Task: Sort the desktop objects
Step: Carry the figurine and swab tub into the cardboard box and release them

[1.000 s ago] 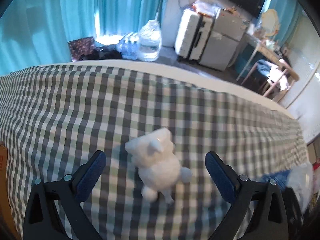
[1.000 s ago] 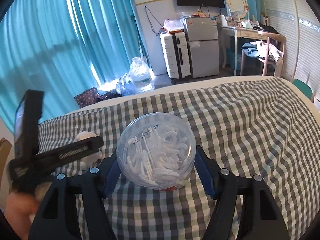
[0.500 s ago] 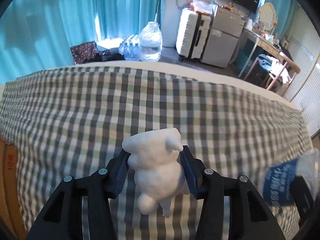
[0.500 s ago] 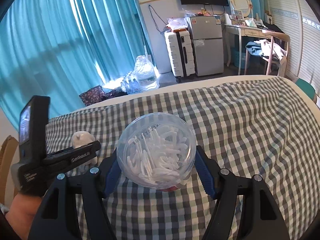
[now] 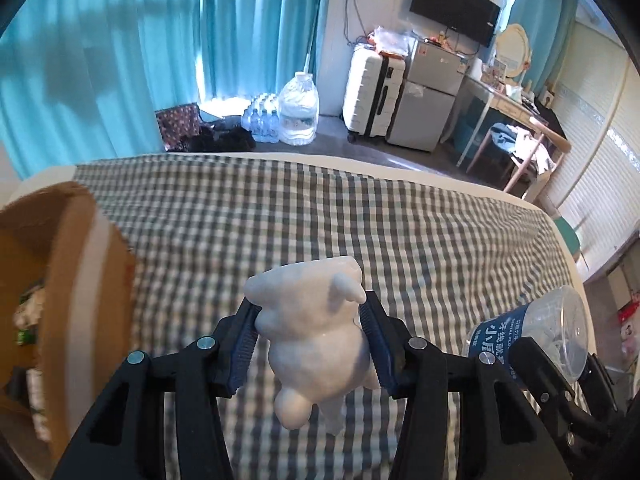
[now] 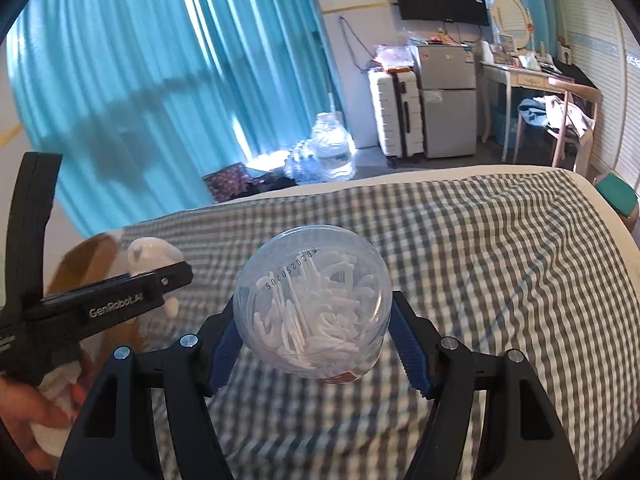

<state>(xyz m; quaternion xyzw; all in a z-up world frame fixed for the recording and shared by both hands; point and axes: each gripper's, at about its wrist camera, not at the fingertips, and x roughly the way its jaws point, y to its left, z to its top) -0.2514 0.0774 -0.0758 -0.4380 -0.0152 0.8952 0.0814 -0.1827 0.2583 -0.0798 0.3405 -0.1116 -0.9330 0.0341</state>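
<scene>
A white animal figurine (image 5: 316, 340) hangs above the checked cloth, with my left gripper (image 5: 308, 336) shut on its body. In the right wrist view the figurine (image 6: 150, 256) shows at the left, past the left gripper's black finger (image 6: 120, 300). My right gripper (image 6: 316, 320) is shut on a clear round jar of white floss picks (image 6: 316, 304), held off the cloth. That jar, with its blue label (image 5: 528, 332), also appears at the right edge of the left wrist view. A brown cardboard box (image 5: 52, 280) stands to the left of the figurine.
The green-and-white checked cloth (image 5: 360, 220) covers the whole surface up to its far edge. Beyond it are blue curtains, water bottles (image 5: 298, 110), a white suitcase, a small fridge and a chair. A hand (image 6: 36, 412) holds the left gripper's handle.
My left gripper closed on the white figurine and lifted it up toward the left; the cardboard box came into view. My right gripper rose with the jar in it.
</scene>
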